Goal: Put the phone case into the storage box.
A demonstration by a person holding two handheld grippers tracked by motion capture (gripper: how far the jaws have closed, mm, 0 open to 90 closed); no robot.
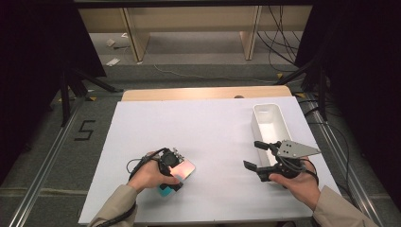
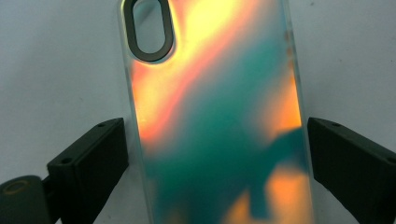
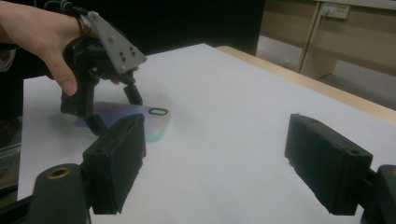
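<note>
An iridescent phone case (image 1: 187,168) in orange, pink and teal lies flat on the white sheet near the front left. My left gripper (image 1: 174,173) points down over it. In the left gripper view the case (image 2: 210,93) runs up between the two black jaws of the left gripper (image 2: 217,154), camera cut-out at the top. The jaws stand close beside its long edges with a thin pale strip still showing, so I read it as open. The right gripper view shows the left gripper (image 3: 116,111) straddling the case (image 3: 154,122). My right gripper (image 1: 251,154) hovers open and empty at the front right (image 3: 215,158).
A long white bin (image 1: 267,109) stands at the back right of the white sheet (image 1: 198,127), just beyond my right gripper. A wooden table edge (image 1: 203,93) borders the sheet at the back. Dark stands and cables flank the table.
</note>
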